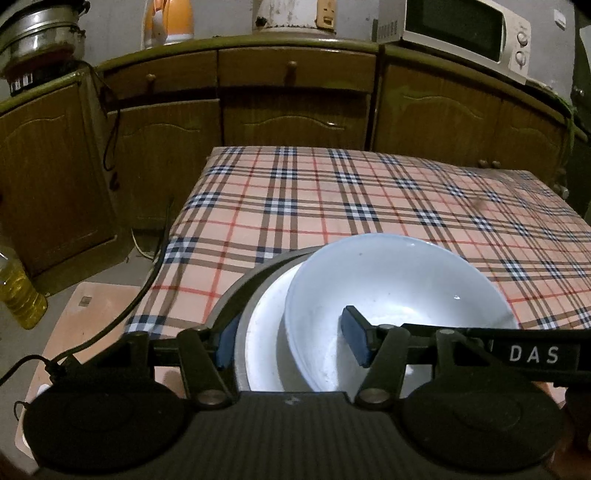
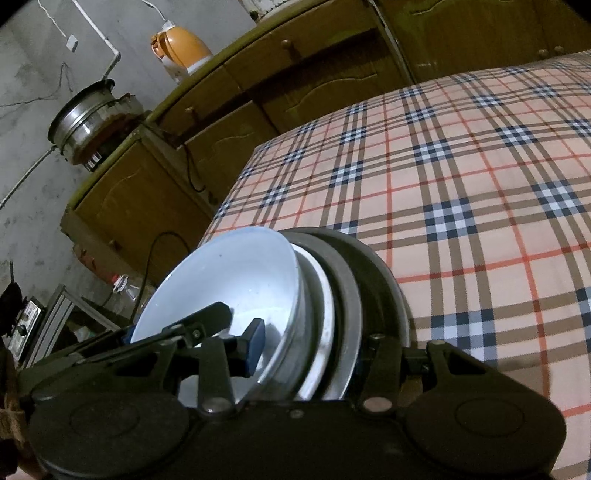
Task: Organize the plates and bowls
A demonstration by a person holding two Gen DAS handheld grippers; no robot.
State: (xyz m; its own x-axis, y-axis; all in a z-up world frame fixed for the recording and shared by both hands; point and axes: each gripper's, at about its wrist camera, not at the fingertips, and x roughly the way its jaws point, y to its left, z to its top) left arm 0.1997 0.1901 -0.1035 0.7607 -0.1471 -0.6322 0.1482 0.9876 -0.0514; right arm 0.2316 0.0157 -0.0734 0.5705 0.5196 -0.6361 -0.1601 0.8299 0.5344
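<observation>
A stack of dishes hangs over the near left corner of the checked tablecloth (image 1: 332,192) (image 2: 480,184). A white bowl (image 1: 388,280) (image 2: 229,273) lies on top, over a white plate (image 1: 266,332) (image 2: 317,288) and dark grey plates (image 1: 236,295) (image 2: 347,280). My left gripper (image 1: 291,341) is shut on the stack, one blue pad inside the bowl and the other outside the grey rim. My right gripper (image 2: 314,347) clamps the opposite side the same way. Whether the stack touches the cloth is hidden.
Brown cabinets run behind the table, with a microwave (image 1: 465,33), an orange kettle (image 1: 170,22) (image 2: 184,48) and a steel pot (image 1: 40,37) (image 2: 85,118) on the counter. An oil bottle (image 1: 18,291) and a black cable (image 1: 147,288) are on the floor to the left.
</observation>
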